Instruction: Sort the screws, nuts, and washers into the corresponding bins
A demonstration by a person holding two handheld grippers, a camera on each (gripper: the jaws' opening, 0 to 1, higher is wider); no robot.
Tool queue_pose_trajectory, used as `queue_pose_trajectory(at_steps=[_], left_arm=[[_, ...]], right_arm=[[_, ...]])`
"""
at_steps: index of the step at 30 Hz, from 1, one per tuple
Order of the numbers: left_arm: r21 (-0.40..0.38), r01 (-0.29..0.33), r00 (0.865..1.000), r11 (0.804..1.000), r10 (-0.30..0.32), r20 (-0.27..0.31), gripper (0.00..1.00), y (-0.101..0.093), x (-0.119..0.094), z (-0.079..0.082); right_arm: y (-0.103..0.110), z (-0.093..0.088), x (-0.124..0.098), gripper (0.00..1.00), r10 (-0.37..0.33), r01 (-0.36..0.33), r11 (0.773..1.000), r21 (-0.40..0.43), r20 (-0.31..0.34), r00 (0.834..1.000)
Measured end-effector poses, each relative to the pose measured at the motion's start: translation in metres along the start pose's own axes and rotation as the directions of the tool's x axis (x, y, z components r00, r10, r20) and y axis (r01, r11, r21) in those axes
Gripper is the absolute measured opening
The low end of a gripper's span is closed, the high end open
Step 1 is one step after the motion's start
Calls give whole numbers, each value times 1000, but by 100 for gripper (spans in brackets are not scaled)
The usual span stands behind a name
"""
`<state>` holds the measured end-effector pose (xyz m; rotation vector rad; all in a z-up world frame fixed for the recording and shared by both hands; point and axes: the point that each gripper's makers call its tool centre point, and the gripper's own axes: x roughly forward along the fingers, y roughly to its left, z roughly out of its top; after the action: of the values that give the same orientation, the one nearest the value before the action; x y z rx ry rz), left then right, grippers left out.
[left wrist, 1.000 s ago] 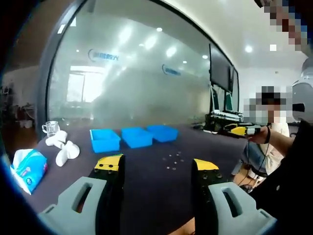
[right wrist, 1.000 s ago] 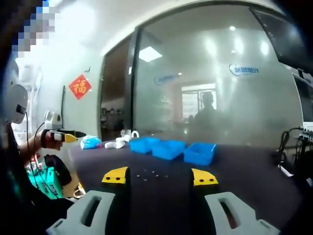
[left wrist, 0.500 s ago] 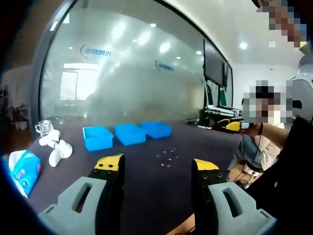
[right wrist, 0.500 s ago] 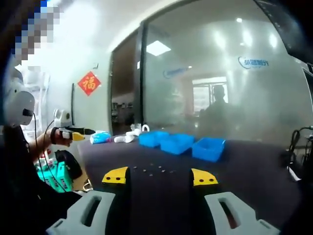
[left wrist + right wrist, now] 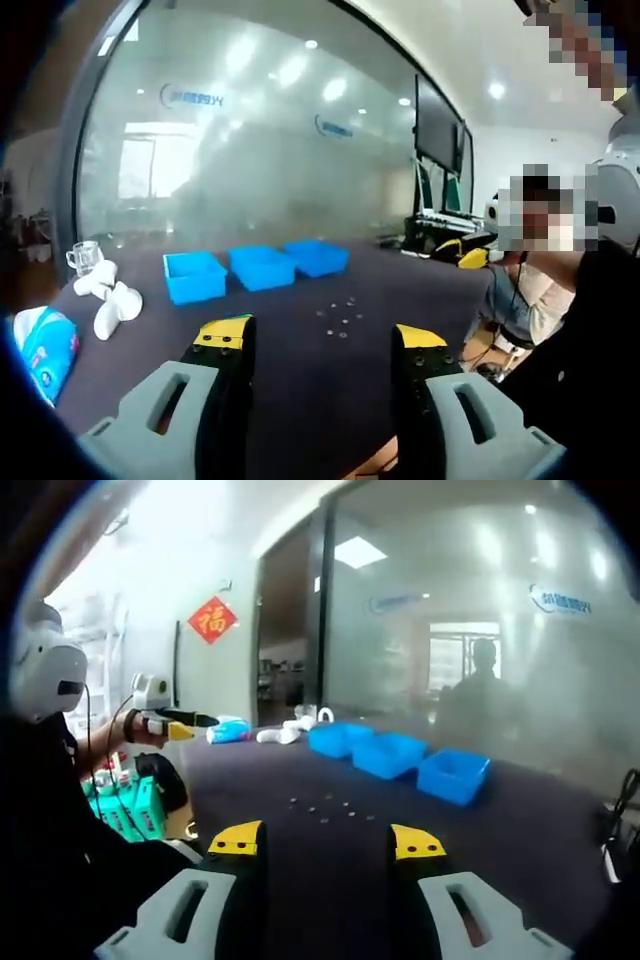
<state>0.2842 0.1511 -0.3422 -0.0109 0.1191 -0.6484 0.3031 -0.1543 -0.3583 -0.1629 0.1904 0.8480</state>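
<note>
Both your left hand-held gripper (image 5: 320, 335) and right hand-held gripper (image 5: 325, 838) are wide open and empty, and that tiny hardware (image 5: 338, 318) scattered just in front of the blue bins (image 5: 258, 267) will skid across the surface (image 5: 300, 380) if you pinch sloppily.

table (image 5: 300, 350): dark, I see it w/ glass wall (image 5: 250, 150) behind
tissue pack (image 5: 40, 345): blue, near edge
white bits (image 5: 110, 295): beside glass cup (image 5: 85, 257)

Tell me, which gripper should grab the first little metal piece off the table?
Probably either. The left gripper and the right gripper both stand open and empty, each facing the small metal parts with dark table between. Neither looks clearly nearer.
</note>
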Motion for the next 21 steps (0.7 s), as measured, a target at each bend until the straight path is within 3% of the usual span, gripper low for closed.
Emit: queue_pose_trajectory(at_steps=[9, 14, 21], left_arm=[[26, 52, 997, 998, -50, -54, 53, -1, 11, -1], [45, 134, 985, 990, -129, -113, 54, -11, 22, -5], [83, 168, 975, 982, -153, -161, 54, -12, 34, -4]], right_arm=[[2, -1, 3, 44, 26, -27, 999, -37, -33, 999], [3, -2, 3, 44, 33, -35, 999, -39, -40, 999], [4, -6, 3, 44, 38, -41, 998, -53, -68, 997]])
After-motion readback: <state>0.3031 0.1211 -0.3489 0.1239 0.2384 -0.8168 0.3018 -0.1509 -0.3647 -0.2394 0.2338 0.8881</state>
